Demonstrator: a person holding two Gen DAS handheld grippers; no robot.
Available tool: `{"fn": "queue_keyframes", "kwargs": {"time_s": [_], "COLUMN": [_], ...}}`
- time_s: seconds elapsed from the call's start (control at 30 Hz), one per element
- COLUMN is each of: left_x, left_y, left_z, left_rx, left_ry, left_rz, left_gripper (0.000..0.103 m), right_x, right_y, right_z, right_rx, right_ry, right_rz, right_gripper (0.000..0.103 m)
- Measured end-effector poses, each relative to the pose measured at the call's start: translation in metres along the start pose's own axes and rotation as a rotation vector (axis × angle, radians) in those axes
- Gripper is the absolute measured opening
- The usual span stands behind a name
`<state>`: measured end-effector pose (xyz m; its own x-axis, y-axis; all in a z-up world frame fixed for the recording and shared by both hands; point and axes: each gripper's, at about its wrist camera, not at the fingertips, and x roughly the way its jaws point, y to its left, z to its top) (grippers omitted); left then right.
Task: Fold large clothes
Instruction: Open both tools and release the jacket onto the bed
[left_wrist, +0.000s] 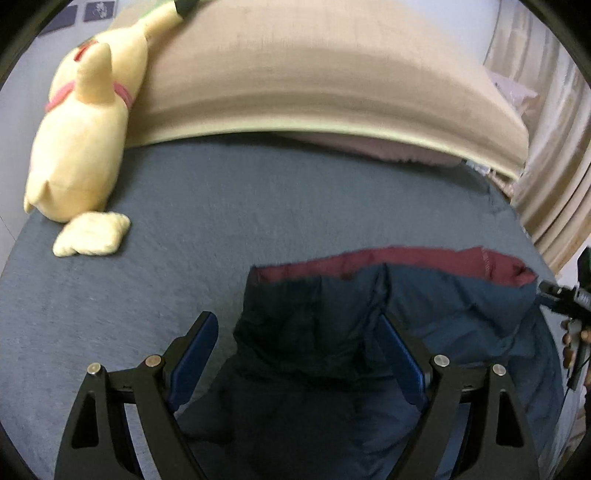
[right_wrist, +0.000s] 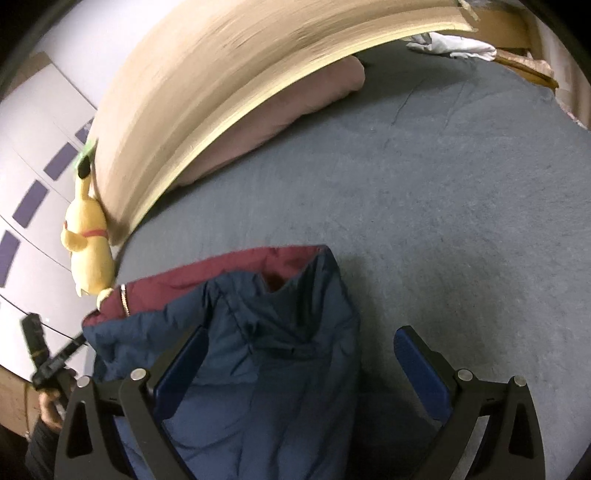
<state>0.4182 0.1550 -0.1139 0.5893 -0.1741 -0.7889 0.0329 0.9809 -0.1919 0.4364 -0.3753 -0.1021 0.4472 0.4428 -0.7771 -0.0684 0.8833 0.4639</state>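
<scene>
Closest in, the left gripper (left_wrist: 297, 354) has its blue-padded fingers (left_wrist: 195, 354) spread wide, holding nothing; they stand over the near end of a navy puffer jacket (left_wrist: 424, 325), the right finger over the fabric and the left one over bare bed. Whether the pads touch the cloth cannot be told. The right gripper (right_wrist: 308, 363) is likewise wide apart and empty, its left finger (right_wrist: 181, 365) above the jacket and its right finger above the grey-blue bed sheet (right_wrist: 461, 221).

The jacket lies bunched on the bed, running from 6 o'clock up toward the middle of both wrist views, its maroon lining (left_wrist: 406, 260) turned out along the far edge. In the right wrist view a zipper (right_wrist: 125, 295) shows on the lining at about 9 o'clock. The other gripper and the person's hand show at the rim of each view, at 3 o'clock in the left wrist view and at 8 o'clock in the right.

Farther out, a yellow plush toy (left_wrist: 81, 147) rests at 10 o'clock in the left wrist view, its tail on the sheet and its body leaning on a tan headboard cushion (left_wrist: 314, 74). A pink pillow (right_wrist: 280, 114) is tucked under that cushion's lower edge. At 1 o'clock in the right wrist view, white cloth (right_wrist: 454, 46) lies at the bed's far corner. Beige curtains (left_wrist: 554, 147) hang at 2 o'clock in the left wrist view.
</scene>
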Motion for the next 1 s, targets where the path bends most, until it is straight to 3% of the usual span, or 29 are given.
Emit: {"fn": "queue_keyframes", "kwargs": {"time_s": [0.03,0.1,0.13,0.17,0.23,0.33,0.47,0.63,0.7,0.73,0.77,0.87,0.93,1.0], "left_x": [0.004,0.014,0.018,0.023,0.033,0.051,0.067,0.060,0.047,0.035,0.022,-0.018,-0.029,-0.024], "left_y": [0.001,0.005,0.003,0.001,-0.003,-0.004,-0.016,-0.023,-0.025,-0.024,-0.027,-0.042,-0.060,-0.089], "left_z": [0.001,0.002,0.004,0.005,0.005,0.005,0.007,0.009,0.012,0.017,0.021,0.032,0.034,0.030], "left_rx": [-0.006,-0.032,-0.033,-0.023,0.008,0.023,0.085,0.093,0.082,0.072,0.067,0.035,0.045,0.120], "left_ry": [0.008,0.027,0.038,0.057,0.082,0.134,0.165,0.143,0.120,0.096,0.059,-0.124,-0.173,-0.162], "left_rz": [-0.006,0.003,-0.001,0.025,0.094,0.167,0.262,0.293,0.297,0.307,0.324,0.363,0.322,0.290], "left_gripper": [0.087,0.083,0.068,0.049,0.031,0.026,0.027,0.029,0.034,0.046,0.058,0.073,0.075,0.075], "right_x": [0.002,0.010,0.013,0.016,0.019,0.030,0.049,0.047,0.034,0.026,0.018,-0.010,-0.018,-0.015], "right_y": [-0.001,0.002,0.001,0.001,0.003,0.000,0.001,0.009,0.017,0.020,0.024,0.047,0.079,0.111], "right_z": [0.002,0.005,0.008,0.011,0.014,0.009,0.002,0.004,0.003,0.004,0.004,0.006,0.007,0.003], "right_rx": [0.002,0.002,0.008,0.013,0.005,0.008,0.010,0.001,-0.013,-0.017,-0.011,-0.019,-0.075,-0.145], "right_ry": [0.006,0.022,0.032,0.035,0.044,0.067,0.105,0.114,0.059,0.024,-0.010,-0.140,-0.191,-0.197], "right_rz": [0.005,-0.006,-0.007,-0.023,-0.045,-0.110,-0.174,-0.212,-0.224,-0.227,-0.237,-0.284,-0.290,-0.265], "right_gripper": [0.100,0.076,0.041,0.022,0.015,0.011,0.011,0.013,0.030,0.066,0.090,0.091,0.091,0.091]}}
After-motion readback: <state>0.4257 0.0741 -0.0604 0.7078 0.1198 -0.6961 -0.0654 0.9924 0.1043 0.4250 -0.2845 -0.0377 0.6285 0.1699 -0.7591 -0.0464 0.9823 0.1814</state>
